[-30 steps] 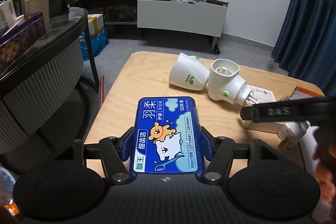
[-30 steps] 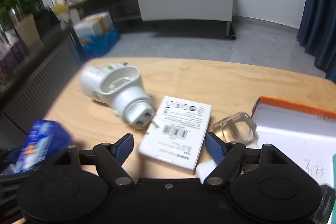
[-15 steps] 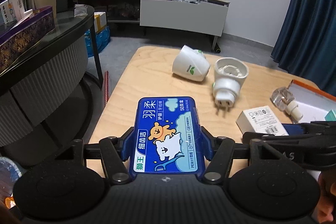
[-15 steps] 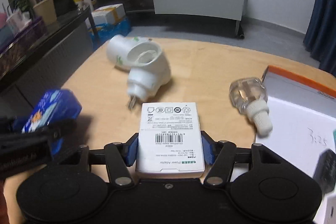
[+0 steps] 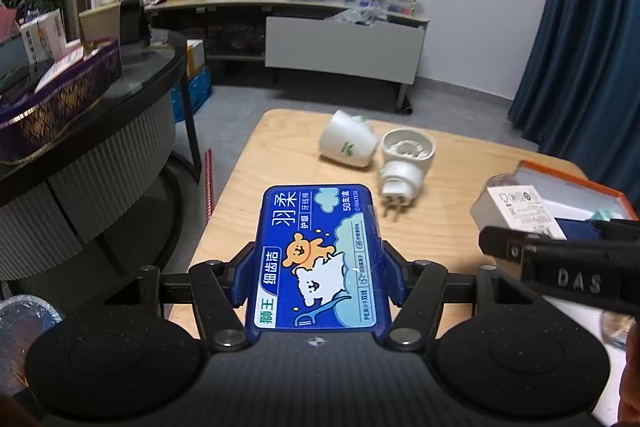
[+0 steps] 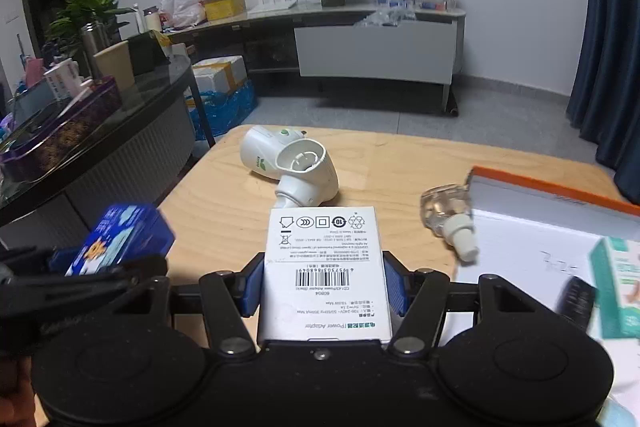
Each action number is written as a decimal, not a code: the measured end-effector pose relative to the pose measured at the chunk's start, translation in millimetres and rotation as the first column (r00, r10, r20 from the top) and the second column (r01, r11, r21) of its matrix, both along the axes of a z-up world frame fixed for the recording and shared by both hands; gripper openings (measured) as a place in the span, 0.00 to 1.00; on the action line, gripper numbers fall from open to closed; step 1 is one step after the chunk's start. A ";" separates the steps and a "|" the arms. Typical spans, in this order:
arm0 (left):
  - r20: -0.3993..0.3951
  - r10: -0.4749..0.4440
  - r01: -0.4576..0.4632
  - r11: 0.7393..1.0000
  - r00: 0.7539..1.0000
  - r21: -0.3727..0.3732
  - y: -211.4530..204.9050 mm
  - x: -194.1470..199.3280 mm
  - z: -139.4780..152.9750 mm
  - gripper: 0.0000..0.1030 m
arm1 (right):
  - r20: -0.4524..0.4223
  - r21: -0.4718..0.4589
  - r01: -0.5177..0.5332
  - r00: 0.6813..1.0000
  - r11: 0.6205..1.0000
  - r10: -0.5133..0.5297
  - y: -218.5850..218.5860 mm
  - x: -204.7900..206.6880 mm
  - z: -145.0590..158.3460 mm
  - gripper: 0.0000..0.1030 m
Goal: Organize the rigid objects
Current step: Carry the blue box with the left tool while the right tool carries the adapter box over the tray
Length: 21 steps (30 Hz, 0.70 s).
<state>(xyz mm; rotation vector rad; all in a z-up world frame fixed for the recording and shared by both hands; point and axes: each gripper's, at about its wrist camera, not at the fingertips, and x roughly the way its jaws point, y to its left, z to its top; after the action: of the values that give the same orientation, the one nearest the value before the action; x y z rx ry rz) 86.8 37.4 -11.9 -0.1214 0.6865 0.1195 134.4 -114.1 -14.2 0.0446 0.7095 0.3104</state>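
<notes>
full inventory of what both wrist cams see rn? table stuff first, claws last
floss pick box: 1, blue, held in left claw
power adapter box: 1, white, held in right claw
plug-in heater units: 2, white, lying side by side on far part of table
refill bottle: 1, clear with white neck, on its side at the tray's left edge
tray: 1, white with orange rim, right side of table
carton: 1, teal and white, in tray, blurred
table: 1, light wood
left claw: 1, black with blue pads, shut on floss pick box
right claw: 1, black with blue pads, just closed on power adapter box
</notes>
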 end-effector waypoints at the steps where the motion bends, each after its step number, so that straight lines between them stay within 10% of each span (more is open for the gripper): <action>1: 0.005 -0.004 0.004 1.000 1.000 0.000 -3.2 -3.3 3.5 0.61 | 0.005 0.006 0.007 1.000 1.000 -0.007 -3.3 -6.2 3.8 0.69; 21: 0.055 -0.149 0.149 0.989 0.987 0.005 -60.0 -40.5 27.4 0.61 | 0.050 0.045 0.133 0.990 0.990 -0.136 -72.3 -87.5 28.4 0.69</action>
<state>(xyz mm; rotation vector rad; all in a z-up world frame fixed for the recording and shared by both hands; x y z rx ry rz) 46.3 -22.6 15.5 -0.0714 0.6381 -0.0272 47.0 -186.4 14.1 0.1229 0.6445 0.1963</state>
